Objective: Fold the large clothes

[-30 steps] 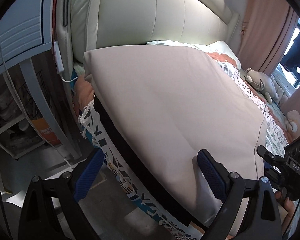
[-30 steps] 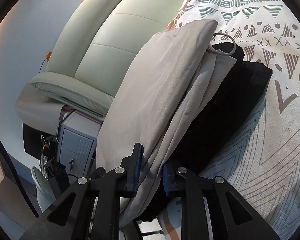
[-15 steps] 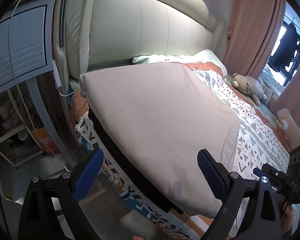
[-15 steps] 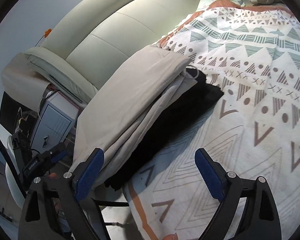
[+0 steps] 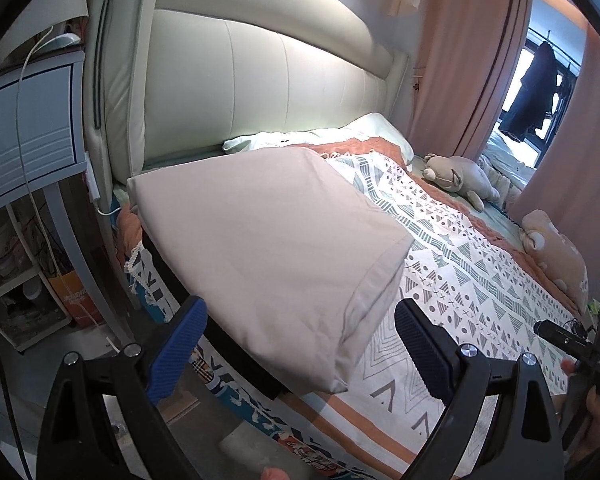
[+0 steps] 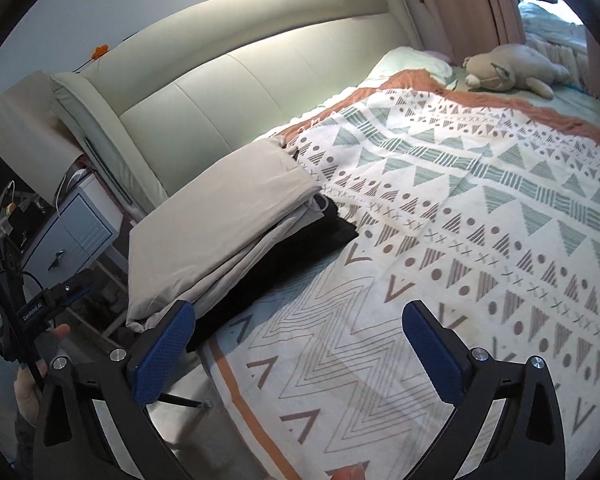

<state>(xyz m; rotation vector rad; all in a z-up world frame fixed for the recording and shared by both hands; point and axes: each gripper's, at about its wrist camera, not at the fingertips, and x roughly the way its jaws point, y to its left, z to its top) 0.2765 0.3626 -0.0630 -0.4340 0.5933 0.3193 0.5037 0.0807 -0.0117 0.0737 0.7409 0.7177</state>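
Released a second ago, the folded beige garment point(image 6: 220, 232) is left at centre-left of the frame; right gripper point(image 6: 300, 344) and left gripper point(image 5: 300, 344) are spread wide.

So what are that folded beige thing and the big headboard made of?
The folded beige garment looks like a soft matte woven fabric, perhaps cotton: it drapes and shows a stitched hem. The headboard looks like smooth padded leather or faux leather: a slight sheen, with stitched panel seams.
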